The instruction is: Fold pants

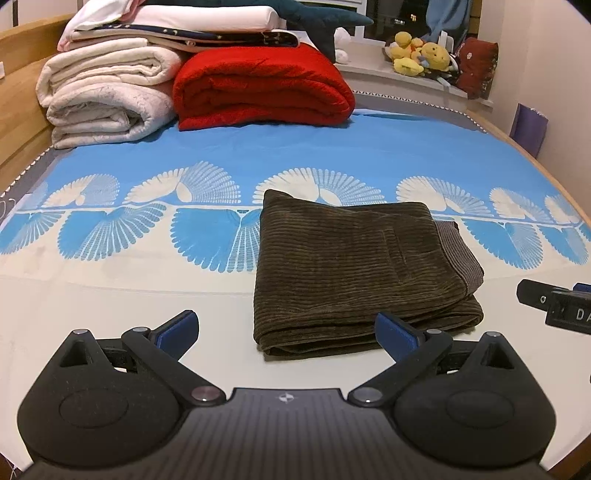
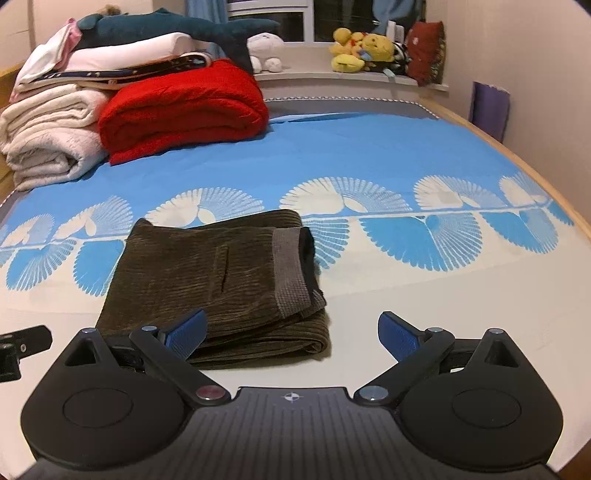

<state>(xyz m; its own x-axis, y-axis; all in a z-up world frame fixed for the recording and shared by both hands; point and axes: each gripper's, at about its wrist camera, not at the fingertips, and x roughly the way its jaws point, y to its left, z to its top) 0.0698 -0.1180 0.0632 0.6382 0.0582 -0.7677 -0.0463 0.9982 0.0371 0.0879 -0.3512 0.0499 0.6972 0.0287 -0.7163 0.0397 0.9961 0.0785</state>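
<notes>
Lying folded, pants (image 1: 362, 273) long axis crosswise, waistband rightward; both tools (image 1: 286, 338) (image 2: 291, 334) gaping, empty.

Red folded blanket (image 1: 262, 86), cream blankets (image 1: 103, 99) beside it, plush shark (image 2: 177, 27), yellow plush toys (image 1: 421, 53), perhaps ducks

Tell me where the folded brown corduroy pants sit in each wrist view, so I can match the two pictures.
Left wrist view: the pants lie right of centre on the bedspread, just beyond the open left gripper.
Right wrist view: the pants lie left of centre, their near edge behind the left finger of the open right gripper.
Shared landmark: the folded red blanket at the far left of the bed.
</notes>
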